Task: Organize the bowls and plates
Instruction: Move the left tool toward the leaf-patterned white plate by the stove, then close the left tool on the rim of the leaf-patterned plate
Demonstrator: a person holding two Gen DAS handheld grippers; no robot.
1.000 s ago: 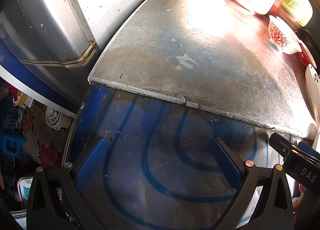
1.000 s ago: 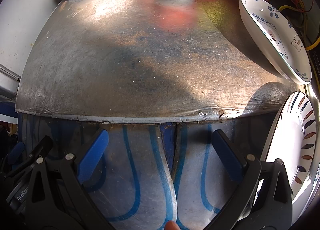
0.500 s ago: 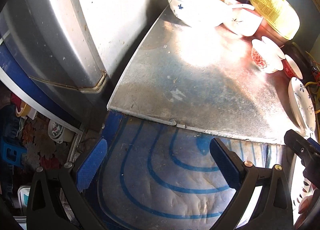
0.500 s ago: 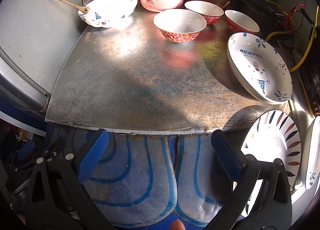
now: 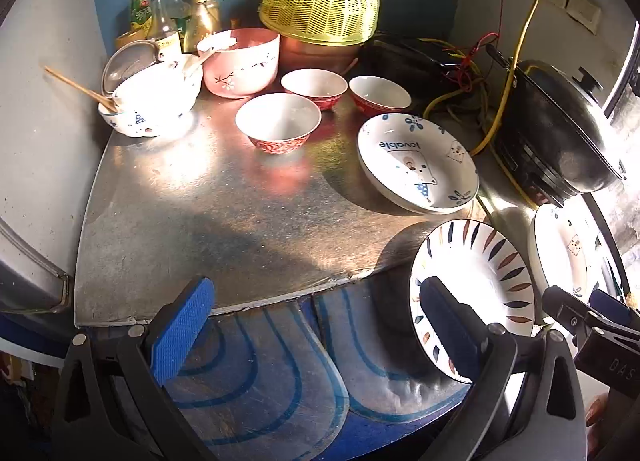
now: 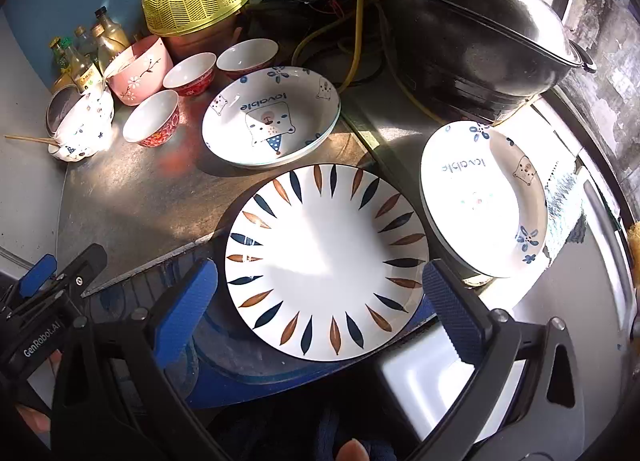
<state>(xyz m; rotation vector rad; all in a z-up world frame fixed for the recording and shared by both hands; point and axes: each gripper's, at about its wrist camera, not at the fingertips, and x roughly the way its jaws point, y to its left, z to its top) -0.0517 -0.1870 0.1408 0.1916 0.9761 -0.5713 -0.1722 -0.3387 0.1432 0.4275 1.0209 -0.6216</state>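
Note:
A leaf-patterned plate (image 6: pixel 326 259) lies at the near edge of the metal table (image 5: pixel 224 217); it also shows in the left wrist view (image 5: pixel 476 281). A "lovable" bear plate (image 6: pixel 272 117) (image 5: pixel 416 163) sits behind it, and a second bear plate (image 6: pixel 484 197) (image 5: pixel 568 253) lies to the right. Three red bowls (image 5: pixel 278 127) (image 5: pixel 314 89) (image 5: pixel 378 97) and a pink bowl (image 5: pixel 240 63) stand at the back. My left gripper (image 5: pixel 316 337) is open above the table's front edge. My right gripper (image 6: pixel 320 309) is open and empty, its jaws either side of the leaf plate's near rim, above it.
A yellow mesh food cover (image 5: pixel 320 7), bottles (image 5: pixel 172 19), a white bowl with chopsticks (image 5: pixel 148 101), and a black lidded wok (image 6: pixel 476 25) with cables (image 5: pixel 476 89) crowd the back and right. A blue-striped surface (image 5: pixel 280 365) lies below the table's front edge.
Both grippers have lifted and tilted up, bringing the whole table into view. The right gripper has swung right, over the leaf-patterned plate. Both stay open.

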